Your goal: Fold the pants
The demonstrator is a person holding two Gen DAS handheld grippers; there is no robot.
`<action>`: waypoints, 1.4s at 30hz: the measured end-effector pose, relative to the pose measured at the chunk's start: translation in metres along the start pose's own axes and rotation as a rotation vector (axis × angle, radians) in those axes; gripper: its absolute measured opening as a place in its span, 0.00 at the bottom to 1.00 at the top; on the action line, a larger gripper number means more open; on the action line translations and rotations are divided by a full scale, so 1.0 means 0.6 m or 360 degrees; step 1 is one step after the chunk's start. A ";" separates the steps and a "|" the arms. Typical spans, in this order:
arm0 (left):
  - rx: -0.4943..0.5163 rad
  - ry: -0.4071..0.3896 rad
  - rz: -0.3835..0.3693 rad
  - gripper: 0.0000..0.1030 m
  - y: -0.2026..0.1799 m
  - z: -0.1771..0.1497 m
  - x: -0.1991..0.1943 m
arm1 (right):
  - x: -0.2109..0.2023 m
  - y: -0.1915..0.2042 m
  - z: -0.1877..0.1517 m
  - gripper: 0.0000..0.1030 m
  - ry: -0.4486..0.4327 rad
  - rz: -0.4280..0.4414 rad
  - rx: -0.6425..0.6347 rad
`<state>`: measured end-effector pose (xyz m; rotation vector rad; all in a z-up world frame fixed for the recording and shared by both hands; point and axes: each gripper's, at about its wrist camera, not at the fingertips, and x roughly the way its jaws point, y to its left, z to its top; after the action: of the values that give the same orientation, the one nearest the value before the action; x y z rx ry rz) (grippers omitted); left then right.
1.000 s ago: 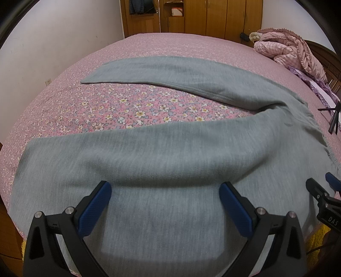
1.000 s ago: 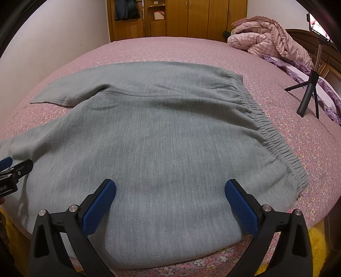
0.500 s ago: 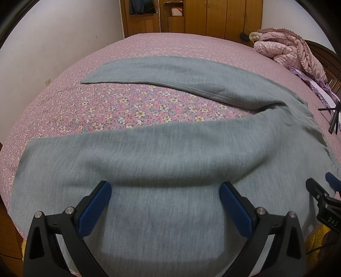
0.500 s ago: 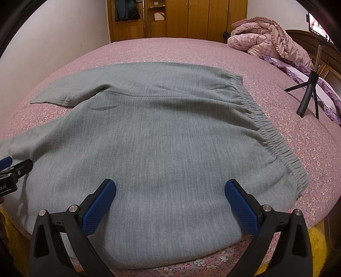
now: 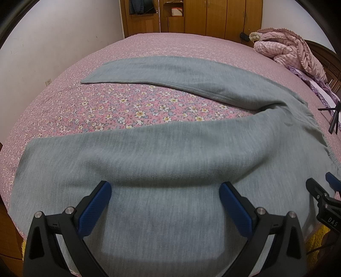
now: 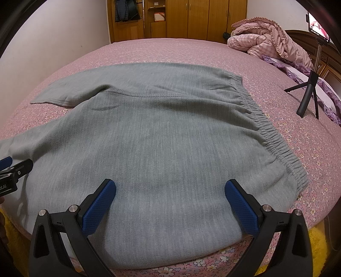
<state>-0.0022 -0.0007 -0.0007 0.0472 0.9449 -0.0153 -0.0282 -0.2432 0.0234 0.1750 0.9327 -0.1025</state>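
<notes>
on the pink bed: one pair of gray pants, two claws spread wide

on the flowery pink bed (image 5: 132, 110) lies one pair of gray pants (image 5: 170, 157), spread flat. its two legs are apart like a v. one leg (image 5: 162, 70) reaches far across the bed, and the other leg (image 5: 89, 162) lies near the bed's front edge, with flowers showing between them. the stretchy waist band (image 6: 275, 138) is on the right side of the pants.

the left claw (image 5: 165, 204) hangs over the near leg. its two blue fingers (image 5: 94, 209) stand wide apart and hold nothing. the right claw (image 6: 170, 204) hangs over the wide top part of the pants, close to the waist. its two blue fingers (image 6: 242, 207) are also wide apart and hold nothing. each claw peeks into the edge of the other's view.

one puffy pink blanket (image 6: 268, 40) sits bunched at the far right of the bed. one small black tripod (image 6: 309, 93) stands on the bed, well apart from the pants. brown wooden closets (image 5: 204, 17) line the back wall.
</notes>
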 end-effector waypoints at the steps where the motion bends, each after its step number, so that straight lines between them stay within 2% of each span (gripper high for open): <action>1: 0.0000 0.0000 0.0000 1.00 0.000 0.000 0.000 | 0.001 0.000 0.000 1.00 -0.0001 0.0000 0.0000; 32: 0.0001 0.0003 0.0000 1.00 -0.001 0.000 0.000 | 0.000 -0.001 0.002 1.00 -0.0021 -0.0001 0.0011; 42: 0.0023 0.0034 -0.0035 1.00 0.003 0.001 -0.001 | -0.004 0.000 0.005 1.00 -0.0003 0.0026 -0.0014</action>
<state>-0.0021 0.0009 0.0001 0.0504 0.9668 -0.0420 -0.0275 -0.2436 0.0270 0.1743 0.9295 -0.0834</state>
